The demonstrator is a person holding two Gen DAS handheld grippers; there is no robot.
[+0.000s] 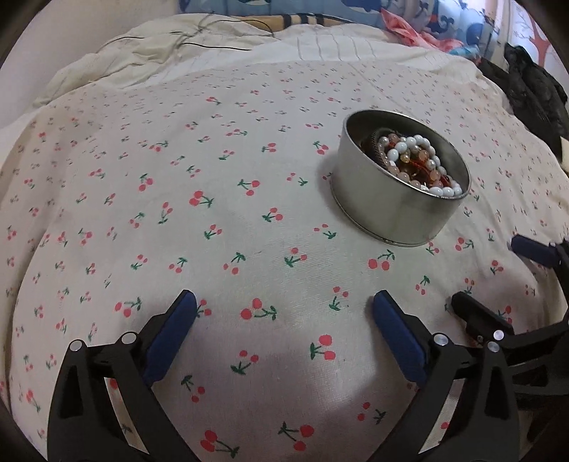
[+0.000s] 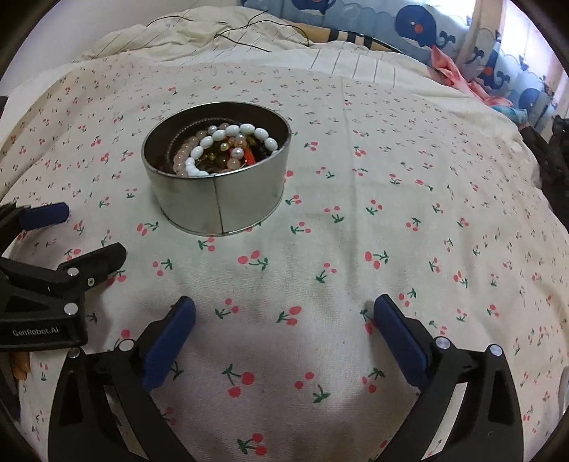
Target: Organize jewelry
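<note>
A round metal tin (image 1: 387,209) stands on the cherry-print bedsheet (image 1: 213,213), right of centre in the left wrist view and left of centre in the right wrist view (image 2: 213,202). It holds several bead bracelets (image 1: 416,161), white, pink and amber (image 2: 220,149). My left gripper (image 1: 284,305) is open and empty, short of the tin and to its left. My right gripper (image 2: 284,312) is open and empty, short of the tin and to its right. The right gripper also shows at the right edge of the left wrist view (image 1: 498,280). The left gripper also shows at the left edge of the right wrist view (image 2: 78,234).
A crumpled cream blanket (image 2: 199,35) with thin black cables (image 2: 245,32) lies at the far side of the bed. Whale-print pillows (image 2: 419,28) and pink cloth (image 2: 458,78) are at the far right. Dark clothing (image 1: 533,92) lies at the right edge.
</note>
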